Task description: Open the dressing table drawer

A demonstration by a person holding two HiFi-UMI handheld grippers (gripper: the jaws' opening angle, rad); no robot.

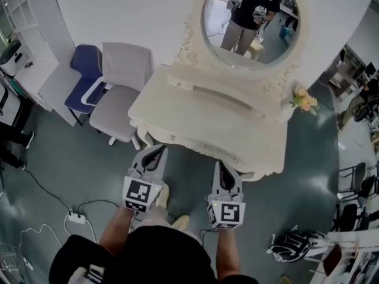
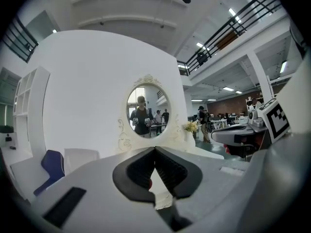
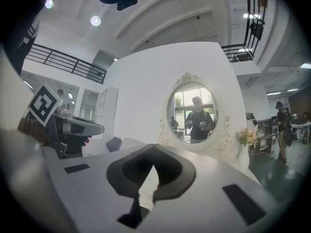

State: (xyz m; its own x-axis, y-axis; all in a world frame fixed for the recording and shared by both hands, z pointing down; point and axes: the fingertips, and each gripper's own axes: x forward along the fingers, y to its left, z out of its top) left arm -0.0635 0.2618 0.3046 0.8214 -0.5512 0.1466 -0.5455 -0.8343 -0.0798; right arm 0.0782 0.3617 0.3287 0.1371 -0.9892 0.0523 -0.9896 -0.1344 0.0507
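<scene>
Cream dressing table [image 1: 177, 108] sits mid head view, its one drawer [image 1: 204, 148] shut along the front. One mirror [image 1: 251, 22] is at 12 o'clock, one blue chair [image 1: 83, 70] and one grey chair [image 1: 121, 70] at 10, and flowers [image 1: 304, 100] at 3. Two grippers wait at 6, near the drawer: left gripper [image 1: 159, 149] and right gripper [image 1: 222, 164].

Left gripper view: jaws pressed together, nothing between.

Right gripper view: jaws likewise together, empty.

**Cream paint, glass and matt plastic**

We see the dressing table [image 1: 195, 108] in smooth cream paint with a soft sheen. The mirror [image 1: 251, 16] is glossy glass. The floor [image 1: 59, 164] is dark and polished, and it throws back light. The grey chair [image 1: 118, 99] and the blue chair [image 1: 83, 70] look cloth-covered and matt. The left gripper [image 2: 155, 149] and right gripper [image 3: 154, 147] have matt white plastic shells and black ribbed pads [image 2: 140, 171].
</scene>
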